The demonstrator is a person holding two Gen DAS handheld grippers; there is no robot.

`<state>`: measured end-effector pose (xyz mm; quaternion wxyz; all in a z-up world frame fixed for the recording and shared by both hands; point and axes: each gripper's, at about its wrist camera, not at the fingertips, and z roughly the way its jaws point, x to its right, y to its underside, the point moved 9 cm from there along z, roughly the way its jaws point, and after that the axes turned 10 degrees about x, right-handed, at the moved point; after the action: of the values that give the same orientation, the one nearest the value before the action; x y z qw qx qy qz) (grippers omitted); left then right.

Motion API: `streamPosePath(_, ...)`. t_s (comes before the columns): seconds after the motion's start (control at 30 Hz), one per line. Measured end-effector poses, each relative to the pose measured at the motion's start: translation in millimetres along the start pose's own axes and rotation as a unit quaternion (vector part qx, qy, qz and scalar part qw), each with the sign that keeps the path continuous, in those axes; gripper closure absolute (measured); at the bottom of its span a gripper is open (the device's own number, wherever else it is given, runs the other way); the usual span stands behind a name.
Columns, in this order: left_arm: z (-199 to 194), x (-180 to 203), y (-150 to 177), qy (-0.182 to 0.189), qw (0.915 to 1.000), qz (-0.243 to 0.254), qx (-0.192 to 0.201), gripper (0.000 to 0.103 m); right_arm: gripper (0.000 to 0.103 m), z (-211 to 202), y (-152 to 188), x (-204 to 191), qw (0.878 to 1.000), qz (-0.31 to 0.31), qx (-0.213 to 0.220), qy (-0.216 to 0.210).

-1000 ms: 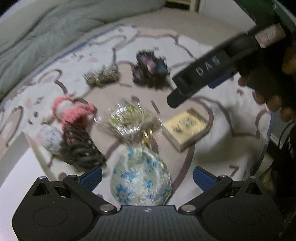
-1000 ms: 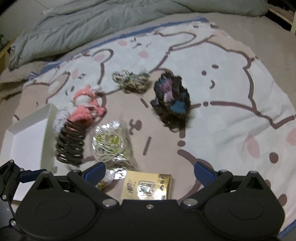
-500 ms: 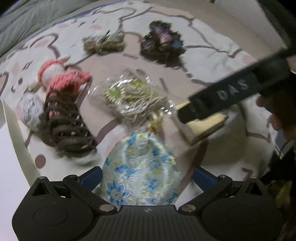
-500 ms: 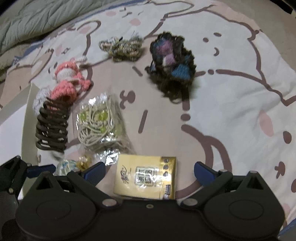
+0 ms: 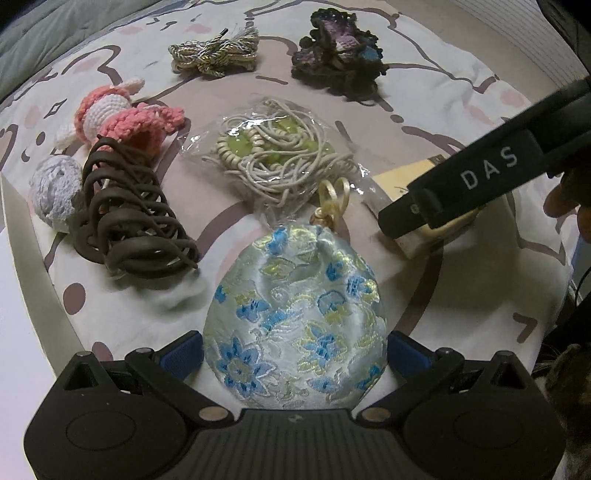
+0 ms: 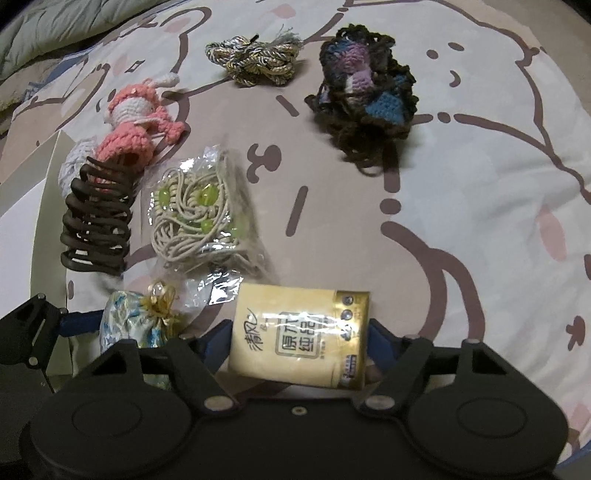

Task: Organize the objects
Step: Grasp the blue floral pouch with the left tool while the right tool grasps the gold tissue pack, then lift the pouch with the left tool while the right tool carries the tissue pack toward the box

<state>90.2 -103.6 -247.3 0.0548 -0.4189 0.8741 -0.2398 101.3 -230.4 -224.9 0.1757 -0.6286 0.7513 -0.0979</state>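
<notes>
Everything's laid out on a bed, on a pale blanket with brown cartoon outlines and pink blobs, a grey-green duvet bunched up at the far edge.

Closest to the action: the yellow tissue pack sits right between the blue pads of the right gripper. Its jaws have just been closing in around it, and both pads look pressed up against the pack's short sides. In the left wrist view one black finger of that same gripper, marked "DAS", lies across the pack.

The left gripper has a shiny pale-blue brocade pouch with blue flowers sitting between its fingers. The blue pads sit right at the pouch's edges, but I honestly can't tell if they're squeezing it or just touching. The pouch's gold ribbon tie points away from the gripper.

Moving out: a clear bag of beige cord and green beads is just beyond both of those. Left of it is a dark brown claw hair clip, touching a pink and white crochet doll and a pale lavender yarn ball. Further back sit a knotted gold-and-grey cord bundle and a dark crochet piece with purple and blue patches. A white tray edge shows at far left.
</notes>
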Motion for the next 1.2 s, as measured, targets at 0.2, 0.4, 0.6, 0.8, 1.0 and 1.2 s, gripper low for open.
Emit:
streamPosePath(0.2,-11,-5,-3,0.044,0.9966,-0.069,-0.009,0.001,0.028,-3,0,3,1.0,0.001,0.002,-0.004)
streamPosePath(0.4,-17,-9,-3,0.045,0.996,-0.076,-0.013,0.016,0.028,-8,-2,2,1.0,-0.007,0.012,-0.01)
streamPosePath(0.6,-16,-6,-2,0.036,0.9975,-0.059,-0.012,0.017,0.028,-13,-2,-1,1.0,-0.011,0.018,-0.019)
streamPosePath(0.8,-13,-5,-3,0.016,0.9985,-0.05,-0.011,0.018,0.028,-19,-6,-2,0.999,-0.017,0.036,-0.019)
streamPosePath(1.0,-28,-8,-15,0.001,0.9983,-0.054,0.024,0.019,0.028,-28,-14,-1,0.998,-0.016,0.059,-0.023)
streamPosePath(1.2,-53,-23,-32,-0.014,0.9941,-0.085,0.067,0.02,0.029,-47,-29,-2,0.994,-0.024,0.106,-0.028)
